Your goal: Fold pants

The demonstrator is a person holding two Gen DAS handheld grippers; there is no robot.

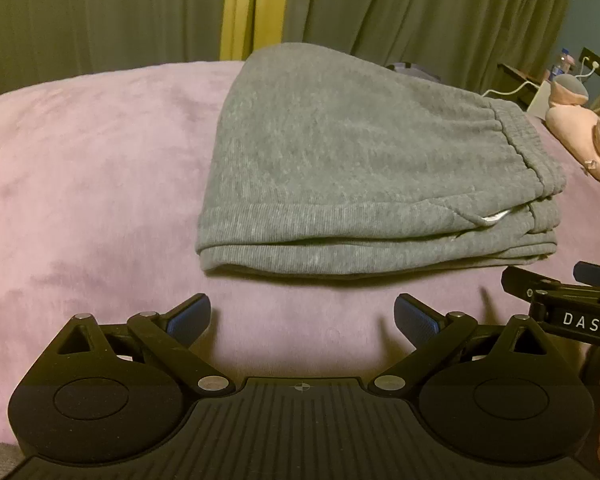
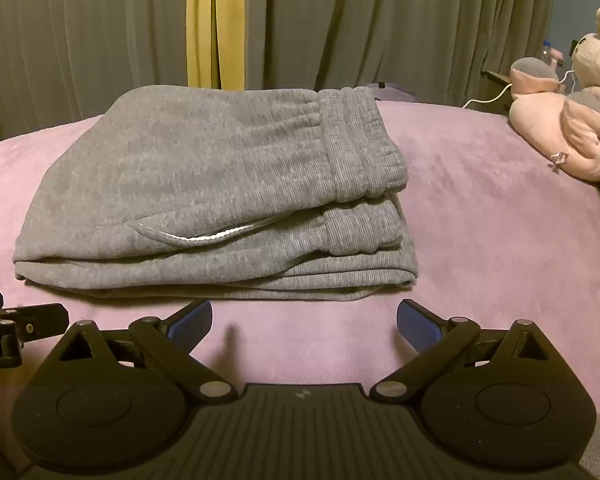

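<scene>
1. Left wrist view: grey pants (image 1: 360,168) are lying folded on the purple blanket (image 1: 80,200).
2. Left gripper (image 1: 302,320) and right gripper (image 2: 304,322) are hovering wide apart, holding nothing.
3. Fabric is looking soft, thick; gripping the stacked near edge seems best.

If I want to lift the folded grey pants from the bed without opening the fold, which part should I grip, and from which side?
Probably grip the stacked near edge of the grey pants, coming in low from the front. All layers end together there, so one pinch can hold the whole stack. The left hand-held gripper and right hand-held gripper both face this edge, open, above the pink blanket.
</scene>
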